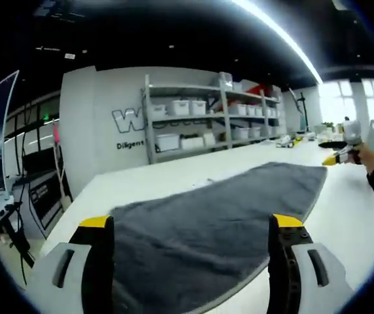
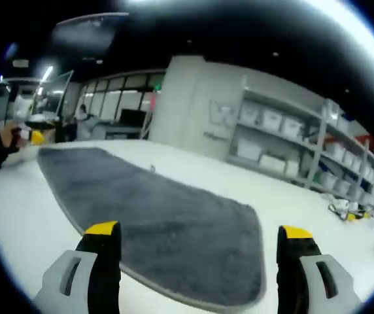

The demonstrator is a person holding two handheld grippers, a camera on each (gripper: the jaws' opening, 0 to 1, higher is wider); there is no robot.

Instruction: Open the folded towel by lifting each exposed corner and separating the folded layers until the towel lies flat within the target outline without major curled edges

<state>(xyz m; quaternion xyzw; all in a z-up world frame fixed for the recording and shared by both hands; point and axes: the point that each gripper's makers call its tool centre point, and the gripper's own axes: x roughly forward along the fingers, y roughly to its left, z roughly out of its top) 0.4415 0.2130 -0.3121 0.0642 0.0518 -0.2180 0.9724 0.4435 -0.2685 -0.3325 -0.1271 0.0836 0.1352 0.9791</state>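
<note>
Towel work looks nearly finished: the dark grey terry towel (image 1: 220,222) lies spread long and flat on the white bench (image 1: 174,173), one short end just ahead of the left gripper (image 1: 190,261), the other just ahead of the right gripper (image 2: 197,268). Both grippers are held wide apart and empty — nothing is pinched. No target outline can be made out. Any remaining curl at the pale edge should be nipped lightly and drawn outward, low along the bench — not lifted high.
</note>
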